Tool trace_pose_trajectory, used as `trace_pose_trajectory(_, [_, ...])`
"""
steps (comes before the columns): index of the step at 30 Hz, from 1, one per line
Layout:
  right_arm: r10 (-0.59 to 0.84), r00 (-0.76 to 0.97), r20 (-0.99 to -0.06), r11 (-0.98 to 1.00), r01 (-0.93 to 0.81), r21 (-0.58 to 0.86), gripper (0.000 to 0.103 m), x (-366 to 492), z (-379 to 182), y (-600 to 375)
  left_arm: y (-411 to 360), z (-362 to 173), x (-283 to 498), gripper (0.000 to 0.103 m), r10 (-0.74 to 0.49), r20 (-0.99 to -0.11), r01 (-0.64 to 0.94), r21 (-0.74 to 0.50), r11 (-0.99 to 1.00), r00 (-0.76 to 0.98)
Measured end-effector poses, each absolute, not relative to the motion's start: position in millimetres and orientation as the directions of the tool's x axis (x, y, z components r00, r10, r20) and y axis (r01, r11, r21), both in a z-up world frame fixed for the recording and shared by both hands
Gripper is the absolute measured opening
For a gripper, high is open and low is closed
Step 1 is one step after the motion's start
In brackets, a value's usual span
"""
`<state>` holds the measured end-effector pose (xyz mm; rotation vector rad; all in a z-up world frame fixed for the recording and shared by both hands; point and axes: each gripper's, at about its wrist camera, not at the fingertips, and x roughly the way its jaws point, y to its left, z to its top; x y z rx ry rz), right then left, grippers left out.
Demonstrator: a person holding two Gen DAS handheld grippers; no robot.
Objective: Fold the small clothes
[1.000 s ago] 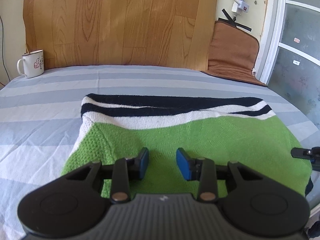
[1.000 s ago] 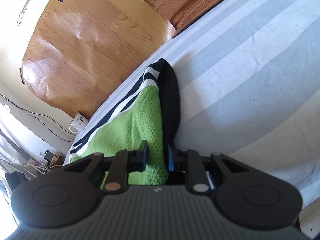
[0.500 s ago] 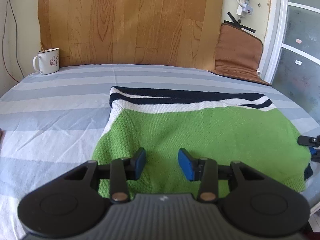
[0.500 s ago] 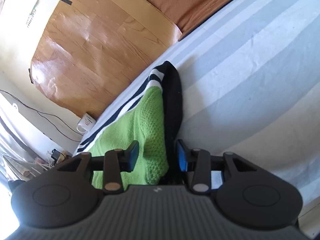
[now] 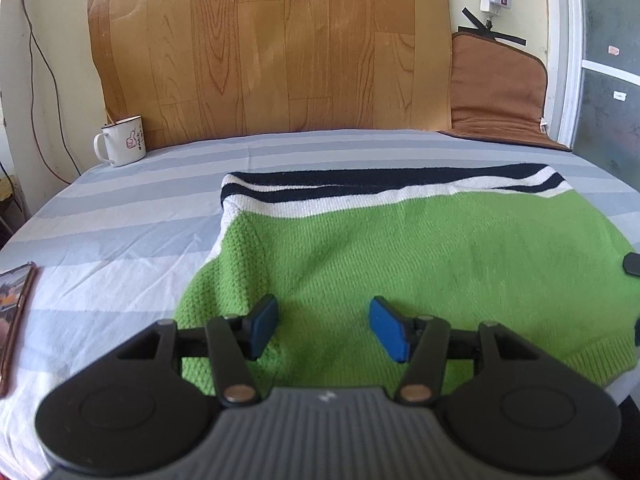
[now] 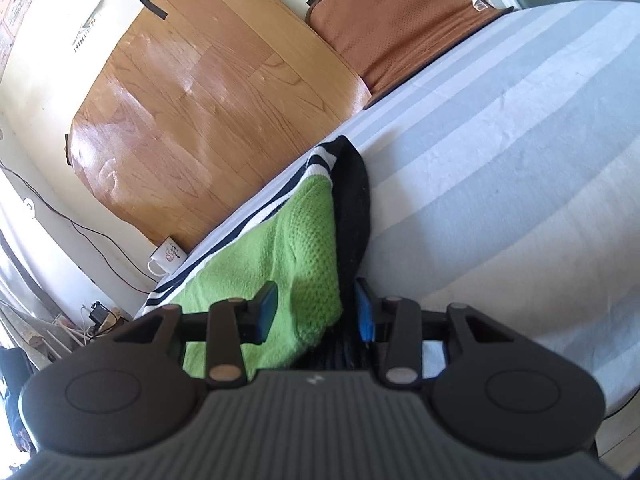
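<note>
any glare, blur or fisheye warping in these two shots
Left wrist view: even daylight, the sweater sharp, the left gripper soft up close, bed edges bowed. Right wrist view: glare on the wood-grain sheet, washed-out wall at left, tilted horizon, the right gripper blurred.

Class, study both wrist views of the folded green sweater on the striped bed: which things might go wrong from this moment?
1. The right gripper has opened, but the sweater edge lies between its pads; pulling away may drag the fold open.
2. The left gripper, jaws just opening, hovers low over the knit and could snag it.
3. A phone lies at the bed's edge; a sweep might knock it.
</note>
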<state>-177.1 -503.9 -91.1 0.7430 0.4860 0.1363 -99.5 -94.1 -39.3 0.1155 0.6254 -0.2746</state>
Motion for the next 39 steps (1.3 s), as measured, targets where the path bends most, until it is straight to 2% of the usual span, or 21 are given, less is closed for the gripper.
trace_pose_trajectory(6, [0.359,0.891,-0.277,0.489,0.074,0.869,0.045,-187.3,-118.4,-524.1,-93.7,-38.2,-106.4,0.053,-0.18,-0.611,0.258,0.041,0.965,0.771])
trace_pose_trajectory(10, [0.4,0.891,-0.214,0.35,0.067,0.934,0.044,-190.4,-133.0,-536.4,-93.7,-37.3,-104.4,0.054,-0.168,-0.62,0.252,0.049,0.967,0.766])
trace_pose_trajectory(19, [0.406,0.886,-0.224,0.392,0.053,0.919,0.044,-192.1,-125.8,-534.1,-95.0,-39.0,-105.0,0.056,-0.164,-0.615,0.252,0.059,0.966,0.771])
trace_pose_trajectory(23, [0.33,0.891,-0.31,0.574,0.071,0.816,0.046,-193.1,-100.0,-518.8,-86.6,-35.5,-105.8,0.056,-0.195,-0.62,0.267,0.024,0.963,0.76])
trace_pose_trajectory(26, [0.266,0.919,-0.29,0.787,-0.033,0.616,0.046,-204.7,-66.8,-498.4,-64.8,-22.5,-114.0,0.056,-0.245,-0.596,0.275,-0.042,0.961,0.765])
trace_pose_trajectory(29, [0.29,0.906,-0.308,0.871,-0.117,0.477,0.046,-207.3,-46.0,-484.3,-39.5,-6.8,-125.0,0.059,-0.214,-0.54,0.242,-0.021,0.97,0.814])
trace_pose_trajectory(30, [0.295,0.9,-0.32,0.879,-0.125,0.461,0.046,-205.8,-43.7,-483.7,-30.5,-3.2,-124.0,0.061,-0.212,-0.539,0.233,-0.029,0.972,0.816])
trace_pose_trajectory(32, [0.291,0.892,-0.345,0.889,-0.118,0.443,0.046,-198.6,-41.5,-484.7,-14.7,-0.9,-116.7,0.078,-0.209,-0.549,0.209,-0.064,0.976,0.81])
trace_pose_trajectory(33, [0.282,0.89,-0.358,0.893,-0.107,0.436,0.046,-193.6,-41.9,-485.6,-8.4,-1.5,-110.9,0.081,-0.213,-0.559,0.2,-0.085,0.976,0.801])
trace_pose_trajectory(37, [0.31,0.86,-0.404,0.887,-0.109,0.449,0.047,-173.4,-48.0,-492.1,-1.4,-8.5,-84.8,0.081,-0.285,-0.599,0.227,-0.173,0.958,0.748])
trace_pose_trajectory(39, [0.329,0.841,-0.429,0.89,-0.125,0.438,0.047,-164.8,-50.3,-490.3,-8.0,-13.9,-73.9,0.077,-0.311,-0.615,0.251,-0.185,0.95,0.724])
